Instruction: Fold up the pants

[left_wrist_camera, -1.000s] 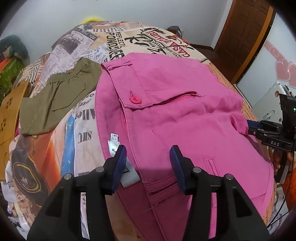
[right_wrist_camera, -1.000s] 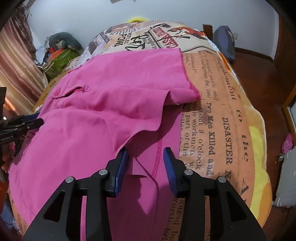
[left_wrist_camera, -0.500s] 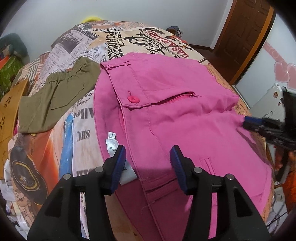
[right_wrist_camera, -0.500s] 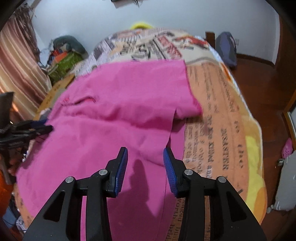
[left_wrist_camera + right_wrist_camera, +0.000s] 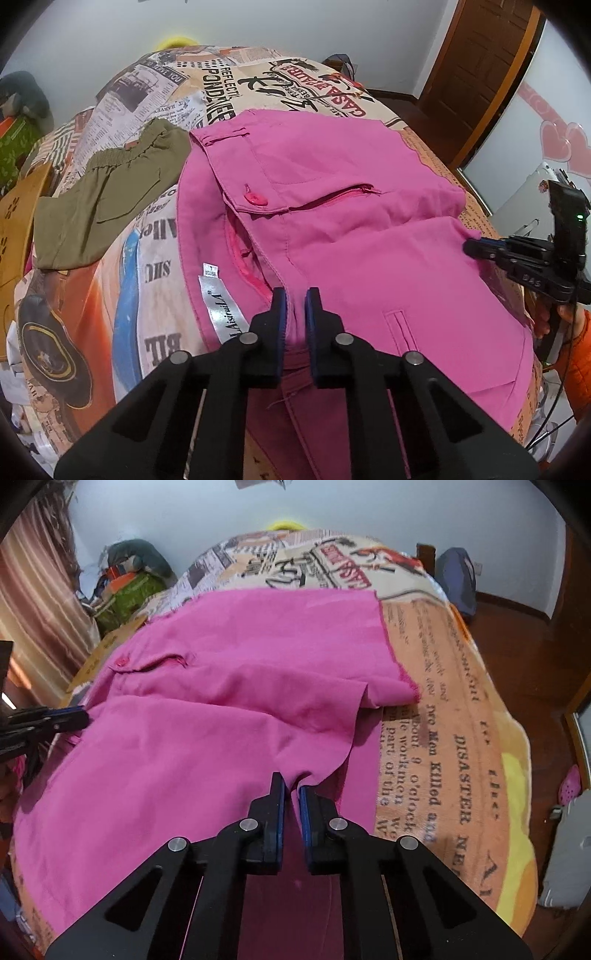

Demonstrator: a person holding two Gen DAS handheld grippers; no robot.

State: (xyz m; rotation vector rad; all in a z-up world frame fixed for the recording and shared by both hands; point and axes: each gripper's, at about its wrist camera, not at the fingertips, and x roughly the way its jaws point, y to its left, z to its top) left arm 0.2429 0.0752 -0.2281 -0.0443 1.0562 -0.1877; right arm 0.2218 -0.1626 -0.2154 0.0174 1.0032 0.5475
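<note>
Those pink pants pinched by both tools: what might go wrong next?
The left gripper grips the pink pants near the open fly, so lifting could pull up one layer only. The right gripper pinches just a thin edge, which may slip. Dragging could also disturb the olive shorts close by.

The pink pants [image 5: 351,236] run off the bottom edge in both views; the bedspread's [image 5: 443,709] small print blurs, unreadable.

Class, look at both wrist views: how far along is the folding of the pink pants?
Done: the pink pants lie spread on the bed, one leg apparently folded across. In hand: the left gripper and the right gripper each pinch the near fabric edge. Left: lifting that edge over and finishing the fold.
</note>
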